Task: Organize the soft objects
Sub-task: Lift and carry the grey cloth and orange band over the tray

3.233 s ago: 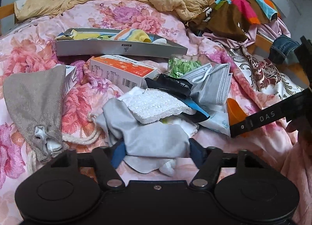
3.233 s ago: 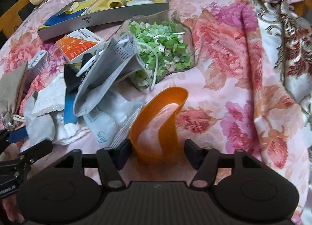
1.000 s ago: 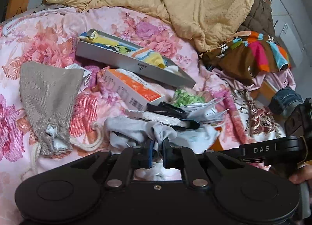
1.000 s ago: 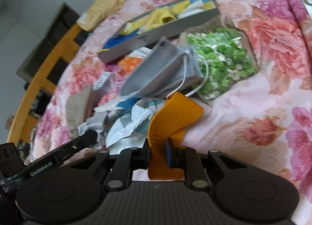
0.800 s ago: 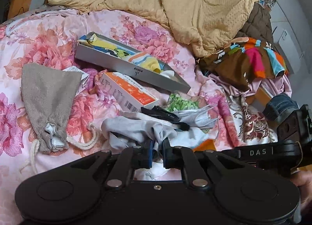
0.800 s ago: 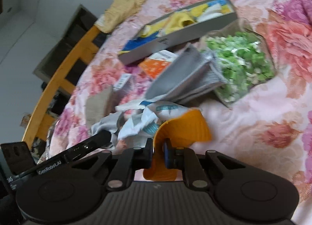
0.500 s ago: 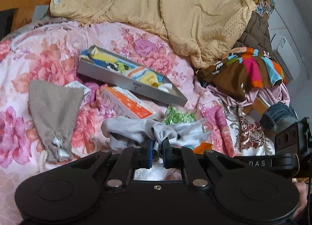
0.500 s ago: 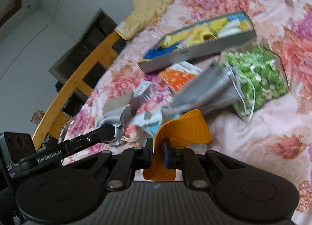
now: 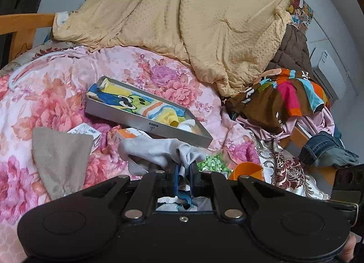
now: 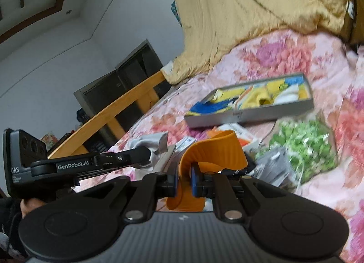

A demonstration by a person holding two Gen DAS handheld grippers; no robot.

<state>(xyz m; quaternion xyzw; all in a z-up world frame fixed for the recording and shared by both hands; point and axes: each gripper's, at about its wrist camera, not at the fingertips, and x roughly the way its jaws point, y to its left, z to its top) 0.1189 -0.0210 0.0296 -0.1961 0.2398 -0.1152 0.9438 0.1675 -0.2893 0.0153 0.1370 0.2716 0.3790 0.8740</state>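
My left gripper [image 9: 183, 173] is shut on a grey cloth [image 9: 154, 149], which hangs lifted above the flowered bedspread [image 9: 56, 94]. My right gripper [image 10: 184, 182] is shut on a curled orange rubber band [image 10: 211, 151], held up over the pile. The left gripper [image 10: 145, 154] with its grey cloth [image 10: 147, 142] also shows at the left of the right wrist view. An open grey box [image 9: 145, 124] with colourful cloths inside lies beyond both grippers; the right wrist view shows the same box [image 10: 250, 108].
A beige drawstring pouch [image 9: 59, 158] lies at left. An orange carton [image 9: 127, 134], a bag of green bits [image 10: 304, 144] and grey face masks [image 10: 273, 165] lie below the grippers. A tan quilt [image 9: 193, 17] and piled clothes [image 9: 284, 99] lie behind. A wooden bed rail [image 10: 113, 115] borders the left.
Both grippers have risen, carrying the grey cloth and the orange band up off the pile. The right wrist view has tilted upward, so wall and ceiling now show.
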